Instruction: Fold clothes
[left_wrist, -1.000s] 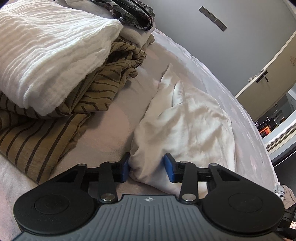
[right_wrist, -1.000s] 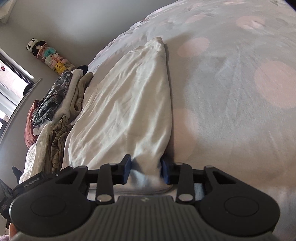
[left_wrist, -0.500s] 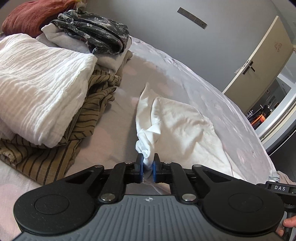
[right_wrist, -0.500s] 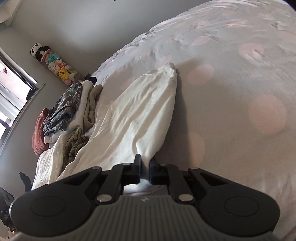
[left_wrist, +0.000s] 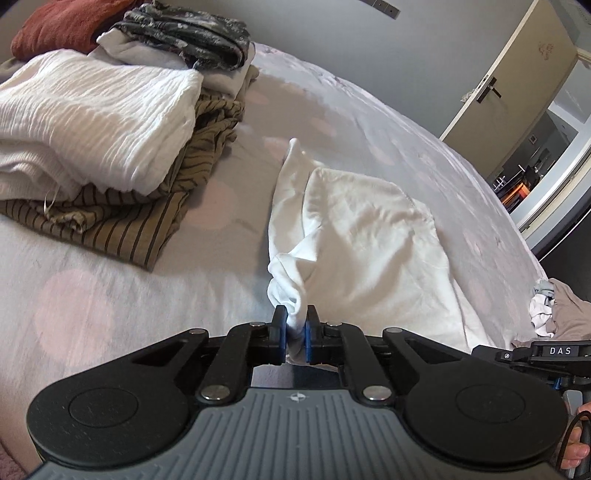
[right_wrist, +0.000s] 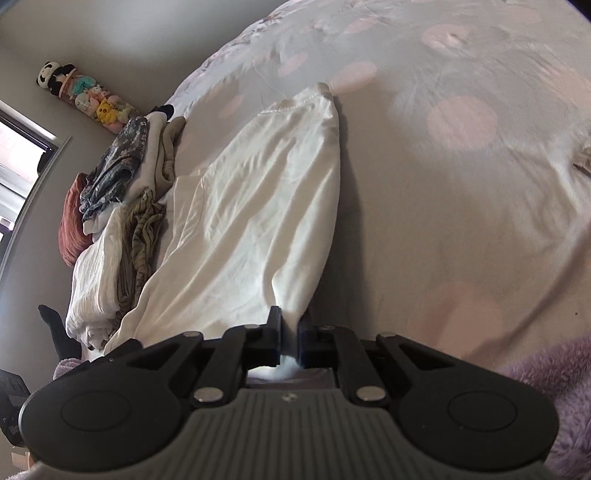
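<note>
In the left wrist view, a pile of folded clothes (left_wrist: 110, 122) fills the upper left of the frame on the bed (left_wrist: 110, 295). The white garment (left_wrist: 362, 229) lies at centre, and the left hand-held gripper (left_wrist: 295, 332) at bottom centre is clamped on a bunched corner of it. A door (left_wrist: 517, 74) stands at upper right. In the right wrist view, stuffed toys (right_wrist: 85, 96) sit at upper left, the garment spreads through the centre, and the right hand-held gripper (right_wrist: 290, 339) at bottom centre pinches another corner.
</note>
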